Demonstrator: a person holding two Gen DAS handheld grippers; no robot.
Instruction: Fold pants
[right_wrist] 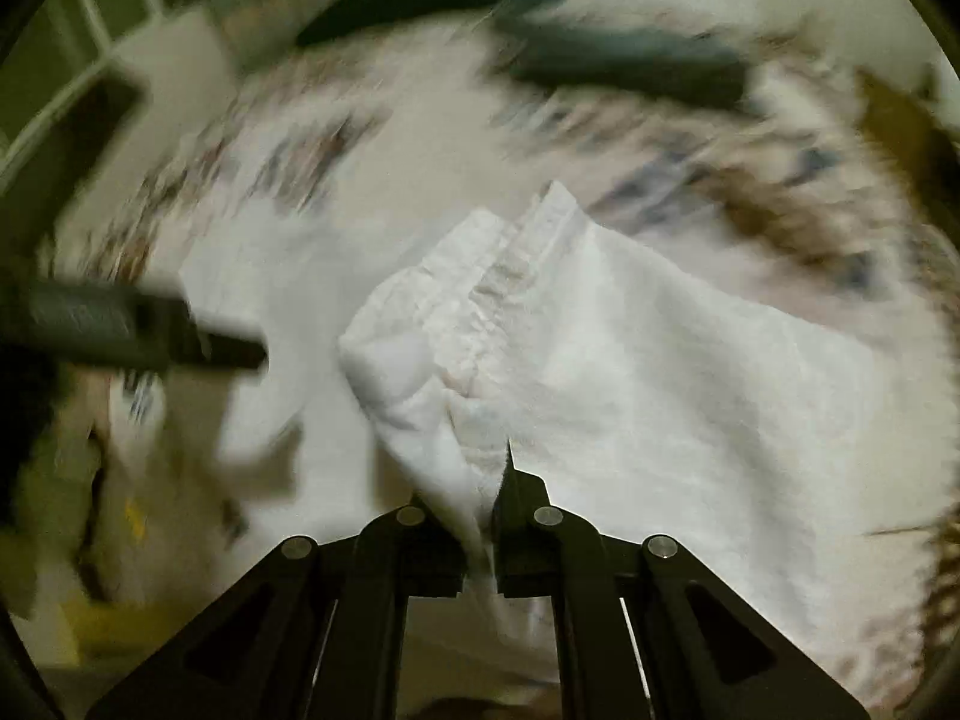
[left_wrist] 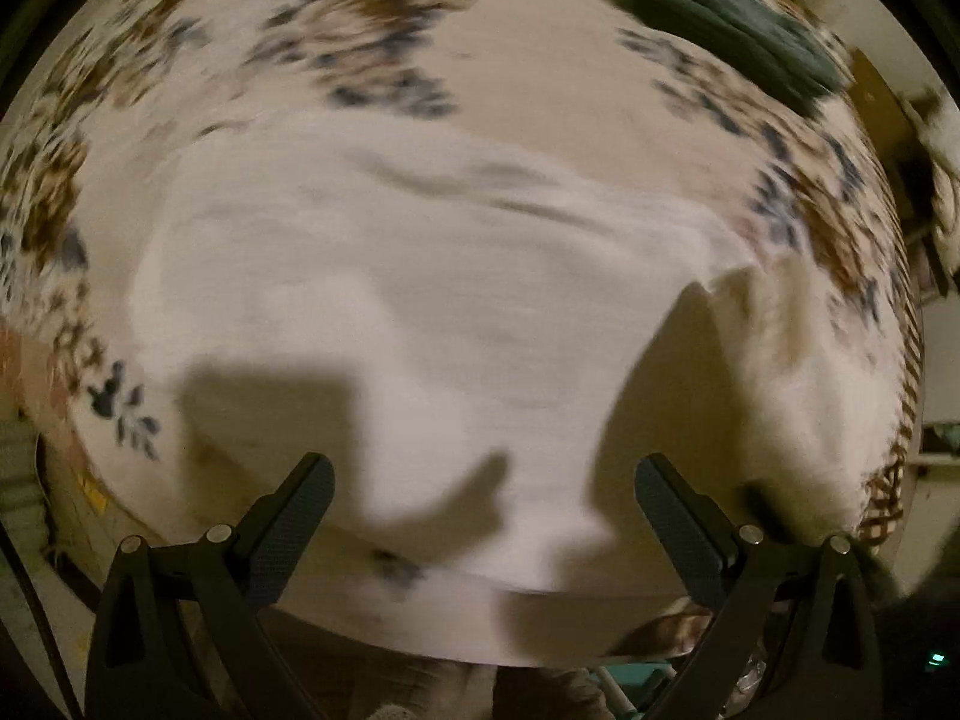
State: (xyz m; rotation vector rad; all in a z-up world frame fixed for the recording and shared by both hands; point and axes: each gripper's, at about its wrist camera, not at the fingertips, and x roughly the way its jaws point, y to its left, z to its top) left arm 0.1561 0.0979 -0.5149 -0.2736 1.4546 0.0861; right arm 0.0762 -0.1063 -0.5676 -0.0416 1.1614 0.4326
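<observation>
White pants point(left_wrist: 420, 300) lie spread on a floral sheet point(left_wrist: 540, 60), with one part lifted into a peak at the right point(left_wrist: 756, 324). My left gripper point(left_wrist: 483, 480) hangs over them pointing down, open, its fingers point(left_wrist: 312, 492) wide apart with nothing between them. In the right wrist view the pants point(right_wrist: 660, 372) rise in a bunched fold with a gathered waistband point(right_wrist: 516, 252), and my right gripper point(right_wrist: 483, 480) is shut on that white cloth. Both views are blurred by motion.
Dark green garments point(left_wrist: 720, 6) lie at the far edge of the sheet, also seen as dark shapes point(right_wrist: 630, 54). A dark blurred bar point(right_wrist: 120, 330) crosses the left side of the right wrist view. The bed edge point(left_wrist: 90, 480) and floor show lower left.
</observation>
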